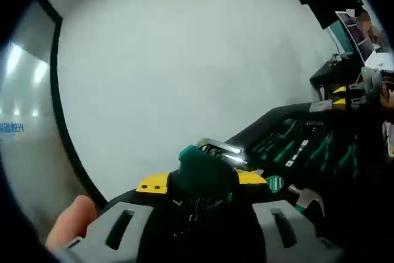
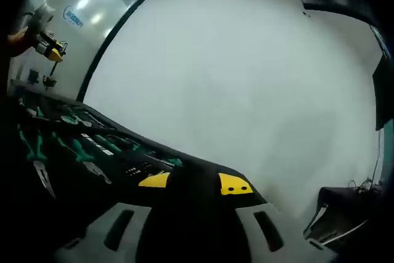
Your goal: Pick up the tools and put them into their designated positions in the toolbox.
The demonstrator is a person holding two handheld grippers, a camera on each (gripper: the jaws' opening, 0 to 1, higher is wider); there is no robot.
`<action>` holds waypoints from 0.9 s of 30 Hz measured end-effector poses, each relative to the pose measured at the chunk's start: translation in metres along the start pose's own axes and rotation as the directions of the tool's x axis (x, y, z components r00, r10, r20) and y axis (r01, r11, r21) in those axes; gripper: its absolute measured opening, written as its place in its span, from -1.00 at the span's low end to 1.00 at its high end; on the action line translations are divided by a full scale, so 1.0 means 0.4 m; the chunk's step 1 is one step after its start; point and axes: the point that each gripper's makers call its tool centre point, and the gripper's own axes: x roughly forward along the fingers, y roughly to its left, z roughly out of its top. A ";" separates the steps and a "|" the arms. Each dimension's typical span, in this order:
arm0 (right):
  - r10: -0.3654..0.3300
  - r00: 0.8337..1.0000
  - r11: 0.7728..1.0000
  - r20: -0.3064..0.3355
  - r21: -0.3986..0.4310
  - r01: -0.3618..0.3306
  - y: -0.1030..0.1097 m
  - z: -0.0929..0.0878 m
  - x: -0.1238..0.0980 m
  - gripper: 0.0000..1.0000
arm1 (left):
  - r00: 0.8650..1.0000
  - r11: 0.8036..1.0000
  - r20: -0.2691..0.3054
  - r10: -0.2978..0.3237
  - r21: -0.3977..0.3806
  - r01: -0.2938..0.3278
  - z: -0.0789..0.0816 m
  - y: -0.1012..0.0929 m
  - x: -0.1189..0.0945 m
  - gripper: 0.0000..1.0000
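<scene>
My left gripper (image 1: 202, 180) is shut on a tool with a dark green handle (image 1: 204, 165) and a chrome end (image 1: 223, 148) that sticks out past the yellow jaw tips. Beyond it to the right lies the open toolbox (image 1: 289, 118), its black foam holding several green-handled tools; a hammer head (image 1: 308, 199) shows near my jaw. My right gripper (image 2: 194, 182) stands open, yellow tips apart, with the toolbox's dark edge (image 2: 203, 169) behind them. The toolbox (image 2: 37, 195) stretches left in the right gripper view, with pliers (image 2: 43, 173) and other green tools. The left gripper (image 2: 48, 46) hangs above its far end.
A white wall rises behind the toolbox in both views. A person's finger (image 1: 71, 220) rests by my left jaw. The right gripper (image 1: 345, 97) shows at the far right. A desk with a monitor (image 1: 352, 29) stands behind it. A dark table with cables (image 2: 345, 210) lies at the lower right.
</scene>
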 end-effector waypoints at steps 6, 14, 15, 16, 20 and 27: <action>0.003 1.000 1.000 0.002 0.001 -0.003 0.003 0.001 0.000 -0.49 | 0.927 0.938 -0.242 -0.286 0.125 0.322 -0.162 -0.115 0.050 -0.37; -0.002 1.000 1.000 -0.011 -0.003 0.002 0.001 -0.005 0.000 -0.49 | 0.788 0.819 -0.319 -0.527 0.059 0.571 -0.206 -0.230 0.071 -0.49; -0.001 1.000 1.000 -0.012 -0.002 0.001 0.001 -0.005 -0.001 -0.49 | 0.825 0.845 -0.305 -0.476 0.099 0.525 -0.193 -0.209 0.093 -0.65; -0.001 1.000 1.000 -0.012 -0.001 0.001 0.000 -0.005 -0.001 -0.49 | 0.835 0.854 -0.324 -0.444 0.129 0.504 -0.193 -0.191 0.095 -0.69; 0.002 1.000 1.000 -0.016 -0.001 -0.002 0.001 -0.007 -0.001 -0.49 | 0.819 0.887 -0.361 -0.447 -0.059 0.458 -0.235 -0.174 0.062 -0.69; 0.008 1.000 1.000 -0.013 -0.005 -0.008 0.005 -0.005 -0.001 -0.49 | 0.794 0.880 -0.394 -0.463 -0.309 0.361 -0.264 -0.181 0.005 -0.73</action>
